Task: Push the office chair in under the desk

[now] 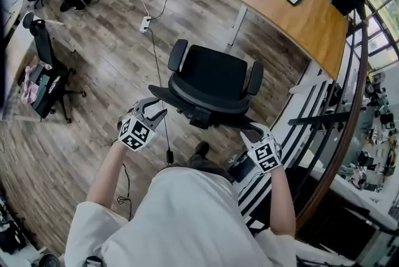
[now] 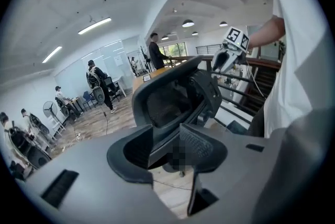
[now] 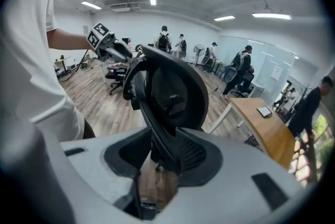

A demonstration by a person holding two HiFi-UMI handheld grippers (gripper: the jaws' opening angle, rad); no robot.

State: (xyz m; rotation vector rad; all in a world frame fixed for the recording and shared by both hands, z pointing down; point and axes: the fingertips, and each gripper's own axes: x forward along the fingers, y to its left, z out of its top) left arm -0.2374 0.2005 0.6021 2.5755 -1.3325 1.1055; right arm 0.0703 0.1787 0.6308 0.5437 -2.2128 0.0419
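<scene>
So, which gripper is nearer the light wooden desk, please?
Right: the right gripper is at the black office chair's edge facing the desk; the left gripper, at the opposite edge.

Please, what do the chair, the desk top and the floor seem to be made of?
Chair: black and matte. Its frame looks like moulded plastic, and its seat is probably fabric or mesh.
Desk top: orange-brown wood or laminate, smooth with a soft sheen.
Floor: grey-brown planks with grain and seams, so wood or wood-look vinyl.
</scene>
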